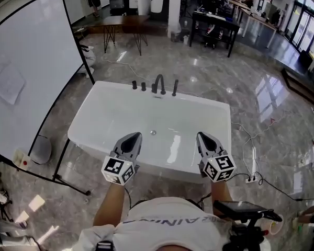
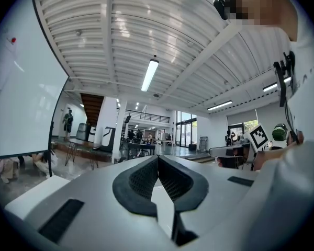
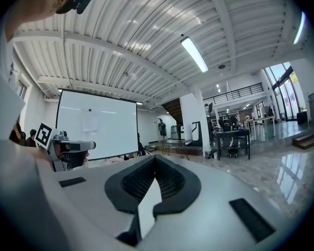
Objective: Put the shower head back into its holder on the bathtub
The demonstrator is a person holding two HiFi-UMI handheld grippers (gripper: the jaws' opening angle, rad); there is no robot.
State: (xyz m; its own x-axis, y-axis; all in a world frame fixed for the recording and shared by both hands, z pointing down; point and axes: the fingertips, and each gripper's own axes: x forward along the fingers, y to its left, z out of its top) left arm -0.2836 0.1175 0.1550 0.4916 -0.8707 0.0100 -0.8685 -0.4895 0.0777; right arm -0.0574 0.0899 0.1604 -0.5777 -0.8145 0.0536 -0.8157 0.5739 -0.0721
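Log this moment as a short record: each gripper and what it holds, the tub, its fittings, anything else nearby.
left gripper: fingers shut, nothing between them, held over the bathtub's near side
right gripper: fingers shut, empty, level with the left one
bathtub: white, standing on a glossy floor
black fittings: a row on the far rim, too small to tell apart
whiteboard: left of the tub

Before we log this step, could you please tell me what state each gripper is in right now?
Left gripper: closed, holding nothing.
Right gripper: closed, holding nothing.
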